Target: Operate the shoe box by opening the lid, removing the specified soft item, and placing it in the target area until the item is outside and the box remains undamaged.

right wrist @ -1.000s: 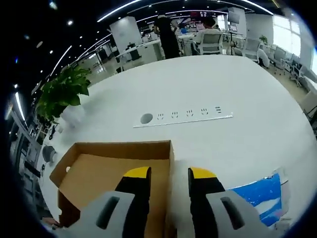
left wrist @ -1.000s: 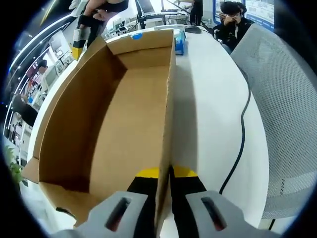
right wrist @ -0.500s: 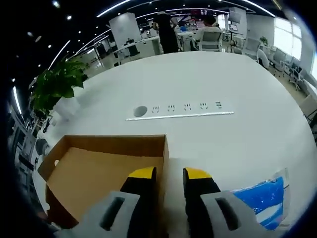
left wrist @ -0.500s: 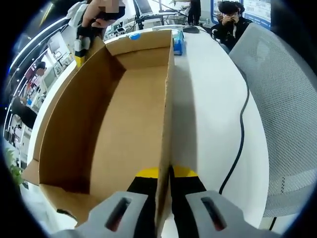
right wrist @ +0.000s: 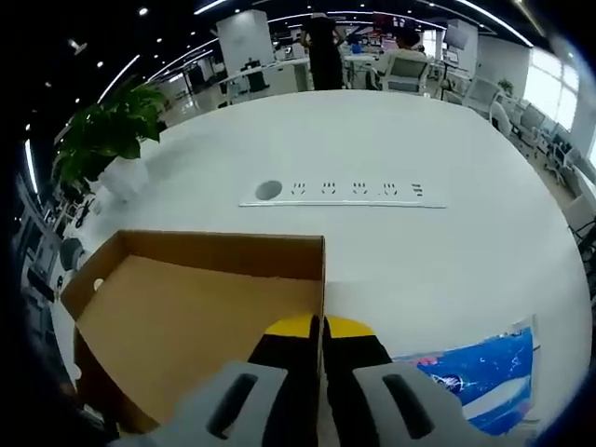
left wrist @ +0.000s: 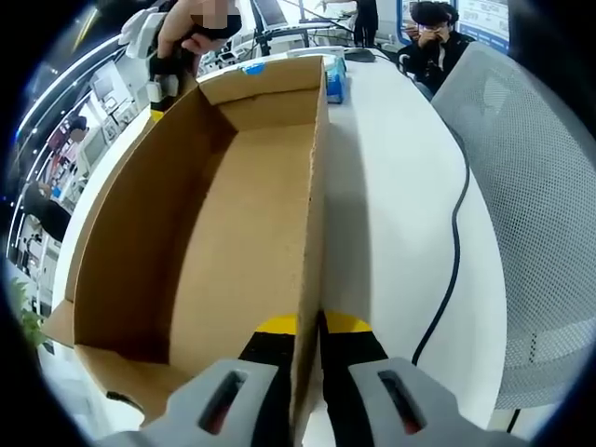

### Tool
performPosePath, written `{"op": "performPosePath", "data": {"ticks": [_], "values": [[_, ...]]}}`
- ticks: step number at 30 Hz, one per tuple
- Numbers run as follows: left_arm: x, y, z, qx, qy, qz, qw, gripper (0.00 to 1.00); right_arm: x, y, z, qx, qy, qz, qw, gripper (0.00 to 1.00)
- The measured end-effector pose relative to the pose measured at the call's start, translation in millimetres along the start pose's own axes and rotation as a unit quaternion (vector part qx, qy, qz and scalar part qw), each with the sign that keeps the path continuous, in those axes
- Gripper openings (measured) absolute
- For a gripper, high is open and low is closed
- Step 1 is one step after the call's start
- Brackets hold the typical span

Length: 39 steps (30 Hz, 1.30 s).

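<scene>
Near the tabletop (right wrist: 447, 140) edge, right tongs (right wrist: 322, 328) now pinched shut on the shoe box (right wrist: 186, 307) wall, open a second ago; left tongs (left wrist: 309, 326) clamp the opposite end; both ends secured, interior looks bare.

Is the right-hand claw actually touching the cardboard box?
Touching. In the right gripper view, the right gripper has both yellow-tipped jaws shut on the wall of the cardboard box, with no gap visible.
</scene>
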<state>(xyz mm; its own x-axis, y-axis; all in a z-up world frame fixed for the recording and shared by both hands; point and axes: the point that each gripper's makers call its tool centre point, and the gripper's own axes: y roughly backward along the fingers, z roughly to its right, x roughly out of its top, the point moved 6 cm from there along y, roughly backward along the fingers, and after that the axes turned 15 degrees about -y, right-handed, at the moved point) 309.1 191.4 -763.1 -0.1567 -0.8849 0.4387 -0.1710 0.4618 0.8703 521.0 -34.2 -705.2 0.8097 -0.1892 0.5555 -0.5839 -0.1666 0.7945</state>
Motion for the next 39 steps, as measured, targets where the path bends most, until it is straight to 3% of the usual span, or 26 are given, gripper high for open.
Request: {"op": "performPosePath", "data": {"ticks": [2, 11, 14, 29, 39], "values": [[0.3, 0, -1.9, -0.008, 0.013, -0.001, 0.9999, 0.04, 0.6, 2, 0, 0.001, 0.002, 0.003, 1.0, 0.0], [0.3, 0, 1.4, 0.004, -0.006, 0.002, 1.0, 0.04, 5.8, 17, -6, -0.003, -0.003, 0.026, 0.9996, 0.0], [0.3, 0, 1.0, 0.003, -0.008, 0.003, 1.0, 0.04, 9.8, 21, -8, 0.0, 0.02, 0.036, 0.9991, 0.0], [-1.0, 0, 0.6, 0.003, -0.012, 0.004, 0.9999, 0.04, 25.1, 12, 1, 0.001, 0.021, 0.055, 0.9983, 0.0], [-1.4, 0, 0.3, 0.001, -0.011, 0.005, 0.9999, 0.04, 22.6, 33, -6, 0.013, 0.032, 0.071, 0.9969, 0.0]]}}
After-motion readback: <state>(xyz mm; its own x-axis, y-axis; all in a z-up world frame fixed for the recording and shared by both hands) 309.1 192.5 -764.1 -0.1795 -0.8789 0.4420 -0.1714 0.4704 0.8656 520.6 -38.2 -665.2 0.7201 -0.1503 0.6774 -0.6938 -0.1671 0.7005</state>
